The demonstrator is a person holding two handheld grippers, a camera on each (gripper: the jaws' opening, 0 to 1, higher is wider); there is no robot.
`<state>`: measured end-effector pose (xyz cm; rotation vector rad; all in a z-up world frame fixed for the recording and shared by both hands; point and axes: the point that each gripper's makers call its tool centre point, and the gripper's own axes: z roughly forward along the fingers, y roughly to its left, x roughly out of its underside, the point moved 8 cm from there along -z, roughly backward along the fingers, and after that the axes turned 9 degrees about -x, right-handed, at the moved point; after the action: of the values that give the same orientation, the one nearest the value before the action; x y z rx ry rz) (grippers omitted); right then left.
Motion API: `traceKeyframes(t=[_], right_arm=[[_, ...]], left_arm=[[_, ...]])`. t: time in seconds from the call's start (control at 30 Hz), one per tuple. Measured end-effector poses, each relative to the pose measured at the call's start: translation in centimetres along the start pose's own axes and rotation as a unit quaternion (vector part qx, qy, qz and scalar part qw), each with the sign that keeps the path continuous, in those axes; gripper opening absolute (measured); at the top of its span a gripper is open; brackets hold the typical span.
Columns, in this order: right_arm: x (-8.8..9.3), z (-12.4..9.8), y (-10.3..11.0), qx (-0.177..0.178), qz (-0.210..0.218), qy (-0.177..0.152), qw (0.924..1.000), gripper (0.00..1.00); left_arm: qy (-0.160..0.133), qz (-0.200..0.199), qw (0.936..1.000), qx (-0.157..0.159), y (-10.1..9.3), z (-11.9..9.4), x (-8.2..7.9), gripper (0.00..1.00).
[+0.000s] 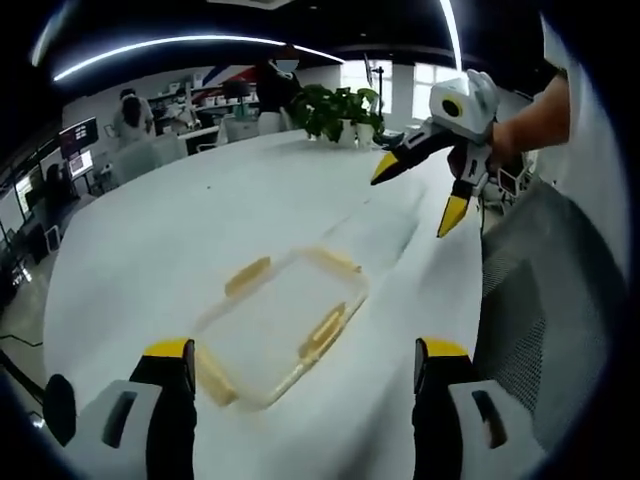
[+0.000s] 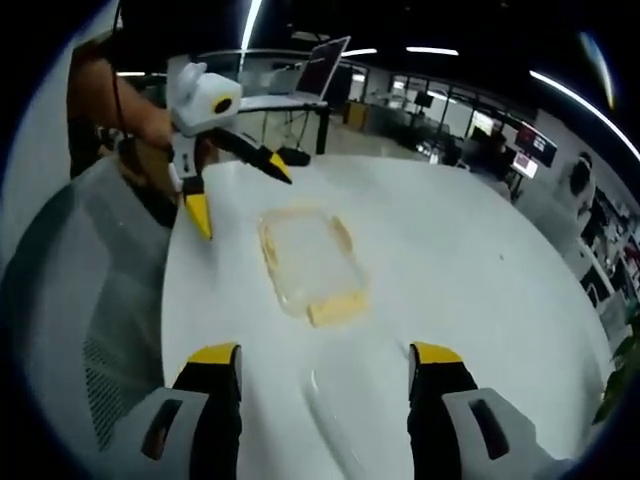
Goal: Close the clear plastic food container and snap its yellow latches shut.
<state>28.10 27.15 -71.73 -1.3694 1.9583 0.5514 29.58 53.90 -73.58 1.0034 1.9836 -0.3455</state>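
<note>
While both grippers (image 1: 305, 372) (image 2: 325, 372) hover spread and empty, the loose lid (image 1: 375, 235) risks sliding off-square from the container (image 1: 285, 325).

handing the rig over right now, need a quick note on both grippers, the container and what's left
Left gripper: open, empty, held above the table, aimed at the container.
Right gripper: open, empty, held above the table on the opposite side of the container.
Clear container: flat on the white table, between the two grippers, touched by neither. A clear lid seems to lie on the table just beyond it in the left gripper view; it is faint, so check.
Yellow latches: appear splayed outward, not snapped.
Done: nothing visible yet.
Left: seat the lid on the container, then press every yellow latch shut.
</note>
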Motion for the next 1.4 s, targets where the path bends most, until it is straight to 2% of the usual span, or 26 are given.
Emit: traceKeyframes(t=[0.6,0.73,1.4], right_arm=[[-1.3,1.6,-1.3,-0.022,-0.025,0.004,0.9994,0.65],[-1.6,2.0,-1.6,-0.028,-0.037,0.01,0.9989,0.64],[-2.9,4.4,-2.8,-0.068,-0.072,0.043,0.9942,0.6]], left_arm=[[0.02,0.042,0.9989,0.006,1.7,0.8,0.2,0.86],[0.026,0.043,0.9987,0.011,2.1,0.9,0.3,0.83],[0.05,0.095,0.9938,0.028,4.1,1.5,0.6,0.82]])
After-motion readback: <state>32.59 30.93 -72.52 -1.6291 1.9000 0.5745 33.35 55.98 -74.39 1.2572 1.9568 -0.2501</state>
